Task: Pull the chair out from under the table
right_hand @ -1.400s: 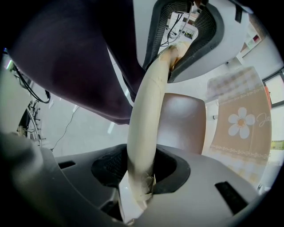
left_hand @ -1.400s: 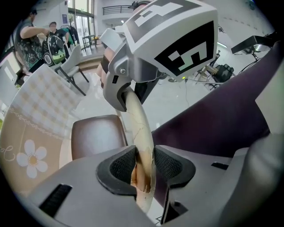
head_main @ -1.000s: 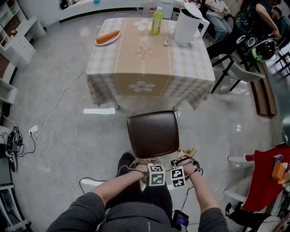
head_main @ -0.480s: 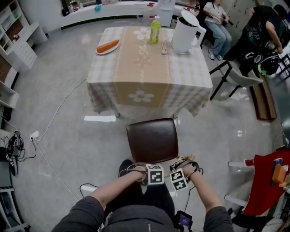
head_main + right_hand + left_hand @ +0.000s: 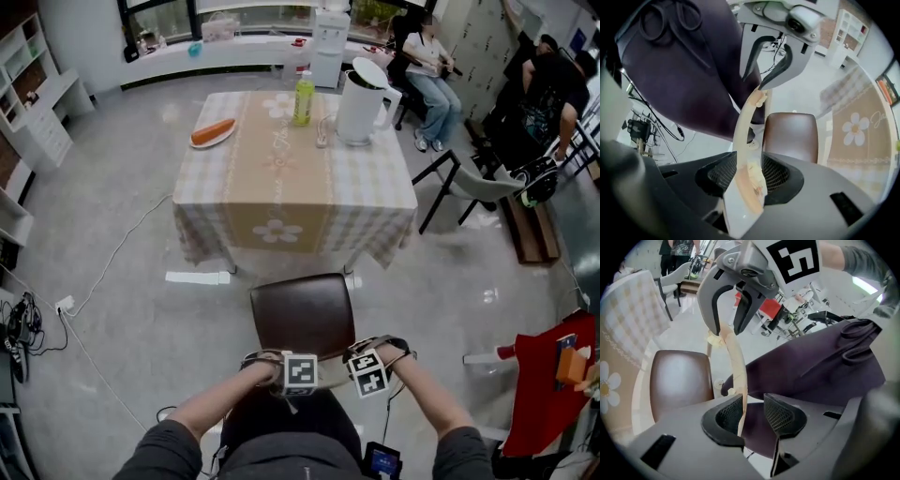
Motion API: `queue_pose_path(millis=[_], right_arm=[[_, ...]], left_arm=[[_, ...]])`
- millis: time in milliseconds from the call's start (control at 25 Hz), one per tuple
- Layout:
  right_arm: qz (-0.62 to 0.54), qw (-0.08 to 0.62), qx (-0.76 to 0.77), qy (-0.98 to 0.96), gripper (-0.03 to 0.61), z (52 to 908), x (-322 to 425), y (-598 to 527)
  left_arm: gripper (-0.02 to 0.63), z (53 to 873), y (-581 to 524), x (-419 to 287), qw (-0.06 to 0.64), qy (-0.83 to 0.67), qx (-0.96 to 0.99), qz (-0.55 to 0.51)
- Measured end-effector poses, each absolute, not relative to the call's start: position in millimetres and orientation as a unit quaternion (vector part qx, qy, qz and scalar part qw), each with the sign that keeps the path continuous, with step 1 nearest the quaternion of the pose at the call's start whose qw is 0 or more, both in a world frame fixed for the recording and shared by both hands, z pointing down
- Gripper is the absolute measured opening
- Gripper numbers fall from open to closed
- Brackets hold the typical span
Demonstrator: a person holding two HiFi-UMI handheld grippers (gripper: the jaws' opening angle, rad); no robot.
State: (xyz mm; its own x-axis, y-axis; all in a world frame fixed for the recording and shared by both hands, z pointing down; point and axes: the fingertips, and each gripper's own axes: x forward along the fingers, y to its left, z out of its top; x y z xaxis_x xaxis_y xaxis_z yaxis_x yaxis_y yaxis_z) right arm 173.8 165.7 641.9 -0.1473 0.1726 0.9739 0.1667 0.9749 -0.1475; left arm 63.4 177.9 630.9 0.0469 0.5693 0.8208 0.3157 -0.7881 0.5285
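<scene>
Black-padded left gripper [image 5: 754, 411]: jaws moderately apart. The cream backrest rail [image 5: 733, 357] runs edge-on between them, touching one pad only, with a clear gap at the other.
Right gripper [image 5: 749, 176]: jaws wide and just been opening. The same rail lies between them and fills most of the gap; the hold appears slack.
Chair [image 5: 302, 314]: brown seat on the near side of the table [image 5: 281, 187], just clear of the hanging cloth. The pull looks essentially complete.
Fault, slip: likely if more pulling is attempted on these loose jaws; the rail would slide out.
Fault, tip: an upward haul on the rail could rock the chair toward the near side.
Fault, obstruction: the person's legs [image 5: 319, 412] are just behind the backrest, so further travel could strike them.
Fault, floor: a white strip [image 5: 197, 277] near the chair's left and a cable [image 5: 112, 253] farther left could snag a chair leg on a leftward swing.
Tabletop: kettle [image 5: 361, 103] and bottle [image 5: 303, 97] stand at the far side, well apart from the chair; low risk.
</scene>
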Motion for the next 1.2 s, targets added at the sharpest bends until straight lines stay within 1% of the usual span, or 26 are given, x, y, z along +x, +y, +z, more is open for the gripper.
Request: queue_pose_path(millis=[80,160,240,360,440,520,600,640,800,840,920,1080,1160,1200], right_arm=[[0.018,0.631,-0.098,-0.769,0.152,628.2,173.8,158.7],[0.037,0.619,-0.080,-0.780,0.152,613.3,175.3,152.2],[0.068,0.592,-0.057,-0.801,0.152,597.2,172.7,145.2],[0.121,0.511,-0.017,-0.851,0.152,565.6,162.4,133.3],[0.127,0.456,0.016,-0.881,0.149,540.8,157.6,117.4],[0.122,0.401,0.056,-0.906,0.121,514.2,156.3,98.5],[0.139,0.324,0.106,-0.930,0.097,481.9,159.5,76.5],[0.154,0.274,0.132,-0.940,0.090,462.2,163.5,62.4],[0.192,0.039,0.246,-0.949,0.064,378.8,193.3,2.5],[0.190,-0.010,0.280,-0.941,0.054,361.6,204.0,-10.6],[0.177,-0.077,0.350,-0.917,0.037,332.6,223.5,-31.0],[0.144,-0.137,0.463,-0.864,0.020,290.8,240.0,-56.2],[0.124,-0.141,0.524,-0.830,0.015,286.6,247.4,-61.7],[0.113,-0.133,0.560,-0.810,0.015,290.6,251.9,-61.6]], left_arm=[[0.144,614.7,179.1,63.6,0.121,0.322,0.722,0.600],[0.136,600.6,171.0,70.0,0.119,0.312,0.745,0.578],[0.111,580.7,167.2,83.9,0.135,0.299,0.781,0.532],[0.081,549.8,152.7,97.1,0.165,0.259,0.817,0.487],[0.059,532.1,134.2,106.8,0.162,0.222,0.841,0.465],[0.037,515.5,114.5,118.9,0.146,0.185,0.868,0.437],[0.020,498.0,92.1,128.4,0.139,0.138,0.891,0.410],[0.014,486.9,78.4,133.9,0.140,0.113,0.902,0.392],[0.009,428.3,20.4,156.5,0.169,0.002,0.949,0.265],[0.009,412.5,6.6,161.2,0.173,-0.027,0.958,0.229],[0.009,382.2,-16.6,168.7,0.167,-0.084,0.968,0.165],[0.009,327.9,-49.7,176.1,0.147,-0.193,0.969,0.049],[0.009,312.9,-63.9,174.3,0.139,-0.265,0.954,-0.003],[0.009,309.1,-68.2,171.7,0.129,-0.302,0.944,-0.022]])
